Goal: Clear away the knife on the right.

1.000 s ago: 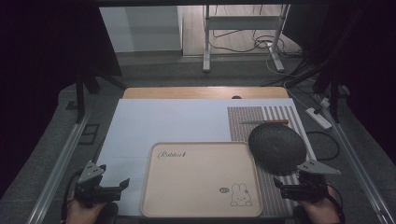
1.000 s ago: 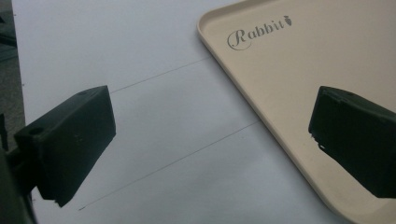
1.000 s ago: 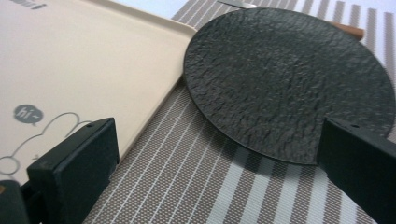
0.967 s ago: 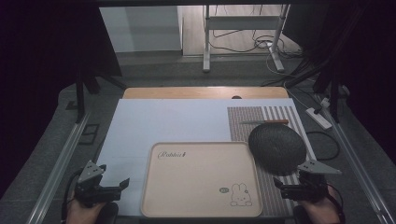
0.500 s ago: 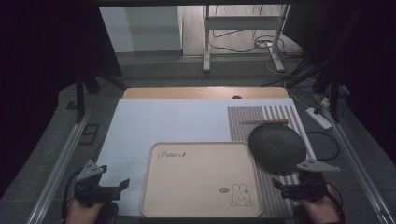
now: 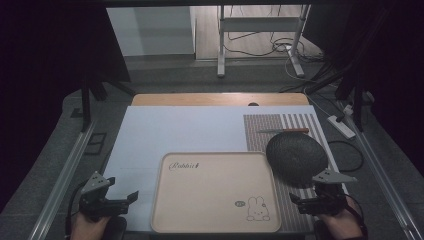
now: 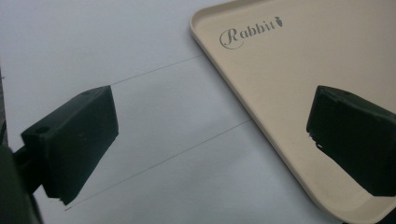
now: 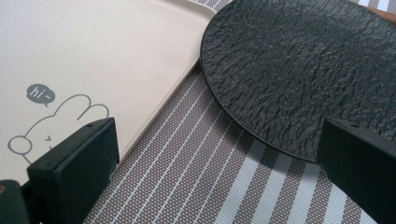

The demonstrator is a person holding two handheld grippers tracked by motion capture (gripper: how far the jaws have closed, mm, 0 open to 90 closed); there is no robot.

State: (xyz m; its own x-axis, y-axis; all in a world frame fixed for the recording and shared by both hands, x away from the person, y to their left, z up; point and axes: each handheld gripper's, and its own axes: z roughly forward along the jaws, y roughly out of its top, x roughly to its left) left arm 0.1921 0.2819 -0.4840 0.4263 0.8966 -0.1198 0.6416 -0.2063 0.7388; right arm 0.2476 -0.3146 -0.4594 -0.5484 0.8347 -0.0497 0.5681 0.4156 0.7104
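Nothing much has moved over the last second: from what I can see both grippers sit where they were at the near corners, with at most a slight settling of the left one. My left gripper [image 6: 131, 198] rests at the near left of the tabletop [image 6: 200, 130], its jaws apart and empty, pointing right toward the beige tray [image 6: 210, 195]. In the left gripper view the jaws stand wide, one over the pale blue-white mat [image 7: 116, 56] and the other over the tray's near left edge, with the word "Rabbit" [image 7: 250, 31] printed near the tray's corner. My right gripper [image 6: 296, 201] sits at the near right, jaws also apart and holding nothing, pointing left toward the tray. In the right gripper view one jaw hangs over the tray's edge beside the little rabbit drawing [image 8: 51, 126] with its "hi" bubble, and the other over the rim of the black textured plate [image 8: 299, 65]; the striped placemat [image 8: 210, 172] shows between them. From the high view the tray lies flat in the near middle of the mat, empty. The black plate lies just right of the tray's far right corner, on the striped placemat, and I cannot tell whether it touches the tray. Farther back on the placemat lies a knife [image 6: 282, 130] with a reddish handle, well apart from the plate.
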